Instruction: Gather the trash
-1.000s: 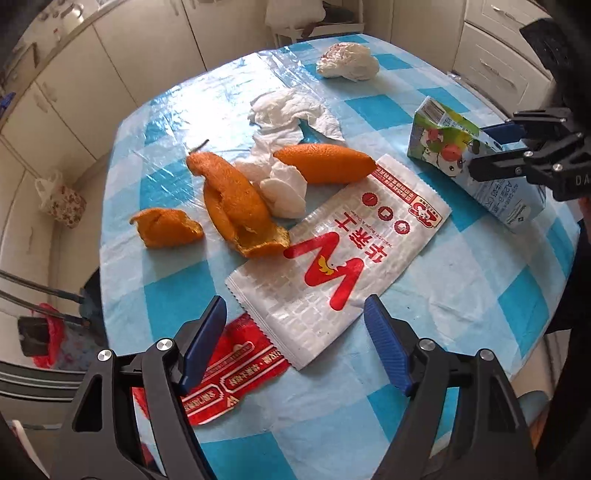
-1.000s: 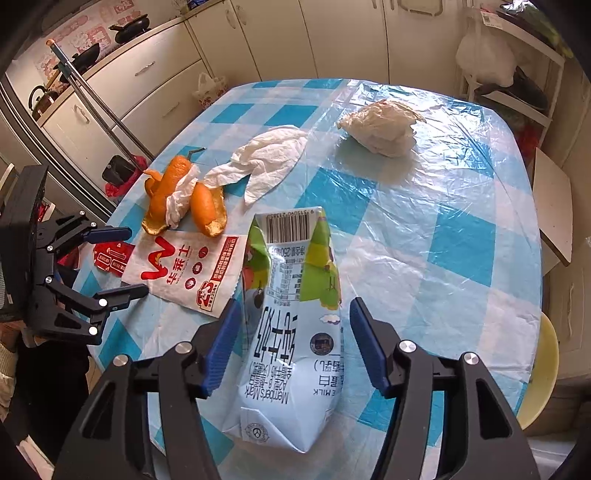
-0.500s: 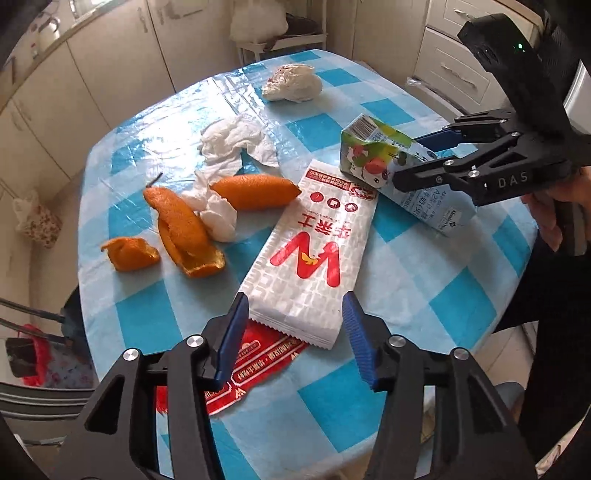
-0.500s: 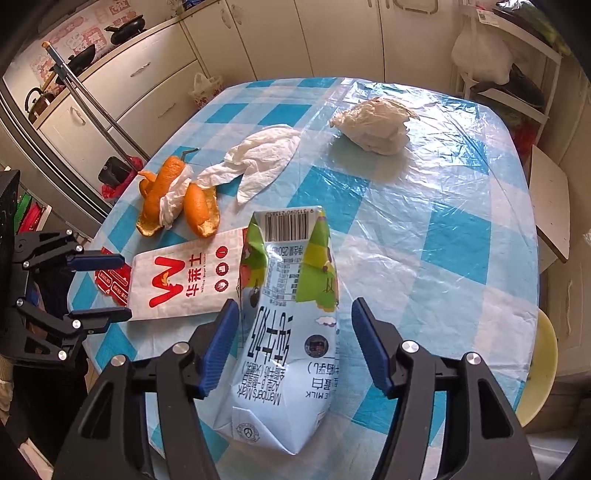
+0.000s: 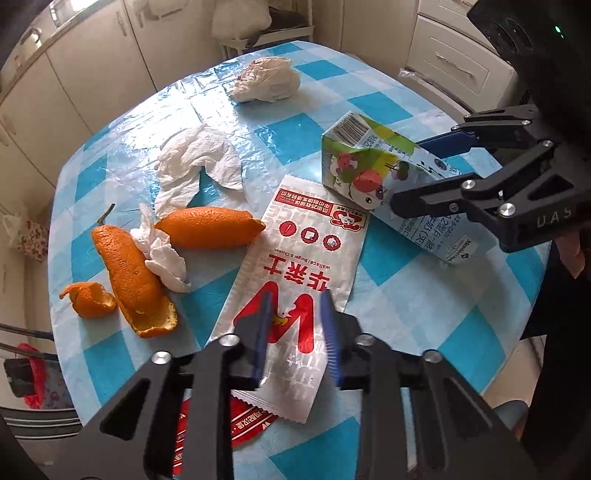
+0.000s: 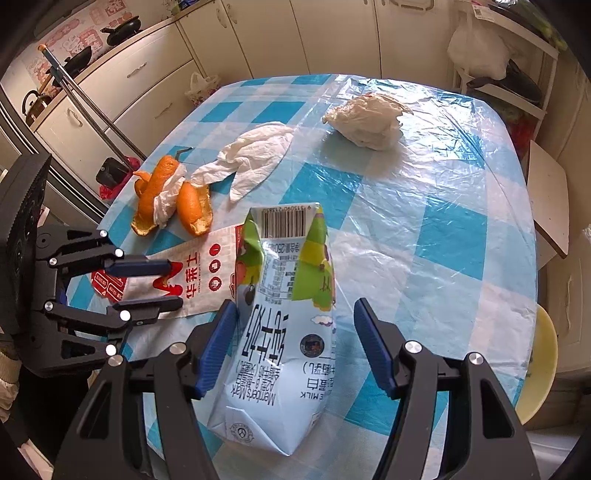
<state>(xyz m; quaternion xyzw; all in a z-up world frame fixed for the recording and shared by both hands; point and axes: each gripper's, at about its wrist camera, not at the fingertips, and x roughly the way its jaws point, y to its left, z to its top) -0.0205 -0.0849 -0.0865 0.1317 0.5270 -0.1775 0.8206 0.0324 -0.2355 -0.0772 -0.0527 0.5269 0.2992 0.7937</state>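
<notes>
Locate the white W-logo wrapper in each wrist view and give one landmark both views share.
Left wrist view: white W-logo wrapper lies bottom centre, between the closing jaws of the left gripper.
Right wrist view: wrapper sits left of centre, beside the milk carton.
Shared landmark: crumpled plastic bag at the table's far side.

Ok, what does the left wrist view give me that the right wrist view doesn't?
Left wrist only: the hand behind the right tongs, and the cartoon side of the milk carton. Right wrist only: pans on the counter, a yellow round thing. Both: milk carton, orange peels, tissue, plastic bag, and the left tongs, which have just been closing with the white wrapper between them.
</notes>
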